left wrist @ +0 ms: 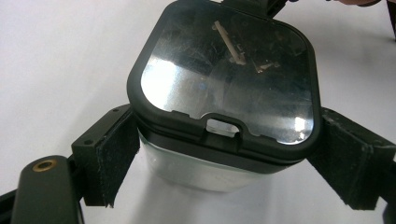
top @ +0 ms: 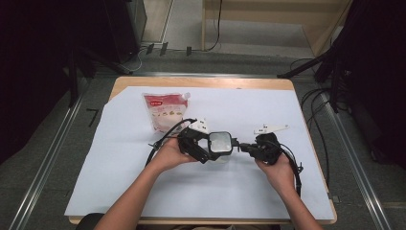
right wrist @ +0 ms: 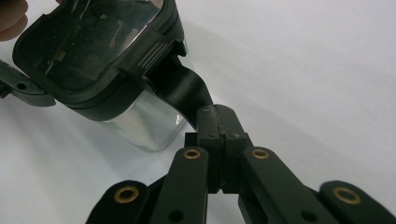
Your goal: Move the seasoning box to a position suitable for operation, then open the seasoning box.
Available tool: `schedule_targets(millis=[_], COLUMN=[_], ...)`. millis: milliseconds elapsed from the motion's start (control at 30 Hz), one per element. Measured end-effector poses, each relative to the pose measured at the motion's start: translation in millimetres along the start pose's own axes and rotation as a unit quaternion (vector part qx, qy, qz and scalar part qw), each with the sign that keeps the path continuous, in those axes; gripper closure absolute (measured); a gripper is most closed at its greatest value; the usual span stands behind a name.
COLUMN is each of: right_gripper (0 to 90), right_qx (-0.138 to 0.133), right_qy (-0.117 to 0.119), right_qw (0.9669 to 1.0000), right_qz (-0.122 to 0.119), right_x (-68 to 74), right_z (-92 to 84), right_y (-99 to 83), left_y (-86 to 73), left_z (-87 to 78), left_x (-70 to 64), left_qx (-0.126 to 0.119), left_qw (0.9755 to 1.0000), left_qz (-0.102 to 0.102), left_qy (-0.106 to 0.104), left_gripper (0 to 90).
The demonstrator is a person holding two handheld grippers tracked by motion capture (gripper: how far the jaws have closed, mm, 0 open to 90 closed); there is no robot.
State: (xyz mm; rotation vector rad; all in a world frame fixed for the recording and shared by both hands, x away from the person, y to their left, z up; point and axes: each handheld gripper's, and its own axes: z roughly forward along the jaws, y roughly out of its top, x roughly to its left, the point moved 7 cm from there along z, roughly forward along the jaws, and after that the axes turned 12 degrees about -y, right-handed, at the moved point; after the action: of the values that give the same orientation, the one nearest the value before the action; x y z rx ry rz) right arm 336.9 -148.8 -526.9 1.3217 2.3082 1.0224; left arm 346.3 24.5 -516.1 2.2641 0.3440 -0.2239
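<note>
Setting: wooden counter (top: 128, 82) under a white sheet (top: 249, 187), seen from above; forearms entering from the bottom edge.
Container: clear square canister (top: 220, 143) with a black-framed see-through lid (left wrist: 229, 74), near the middle of the sheet, between the two hands; clear body (left wrist: 196, 172) visible below the lid in the left gripper view; standing on the sheet or lifted off it cannot be told.
Left hand-held gripper (left wrist: 229, 163): jaws spread to either side of the canister, black pads (left wrist: 112, 154) flanking the body just under the lid rim; left pad close against the wall, right pad beside the lid's corner; firm contact cannot be told, so grip state uncertain.
Right hand-held gripper (right wrist: 219, 126): jaws clenched together on a black tab (right wrist: 187, 91) that projects from the lid's side; pads pressed flat with the tab pinched between them.
Hands: left hand (top: 172, 153) wrapped around its gripper left of the canister; right hand (top: 275, 165) holding its gripper to the right, cable (top: 297, 172) looping beside the wrist.
Pouch: pink-and-white spouted pouch (top: 165, 111) lying flat on the sheet, beyond the left hand, well apart from the canister.
Plates: grey three-cornered plate (top: 270, 129) above the right gripper.
</note>
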Motion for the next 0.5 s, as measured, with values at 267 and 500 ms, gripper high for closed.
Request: schedule_targets(millis=[267, 500], right_gripper=[90.0, 90.0], right_qx=[-0.001, -0.001], right_qy=[-0.004, -0.002], right_qw=[1.0, 1.0], right_qz=[0.002, 0.0], right_x=[0.7, 2.0], right_z=[-0.2, -0.8], right_y=[0.0, 0.2], left_y=[1.4, 3.5], left_z=[-2.1, -4.8], left_x=[-2.4, -3.8], left_qx=[0.008, 0.016], left_qw=[0.9999, 0.9997], left_qz=[0.0, 0.006], left_qy=[0.011, 0.016], left_gripper=[14.7, 15.6])
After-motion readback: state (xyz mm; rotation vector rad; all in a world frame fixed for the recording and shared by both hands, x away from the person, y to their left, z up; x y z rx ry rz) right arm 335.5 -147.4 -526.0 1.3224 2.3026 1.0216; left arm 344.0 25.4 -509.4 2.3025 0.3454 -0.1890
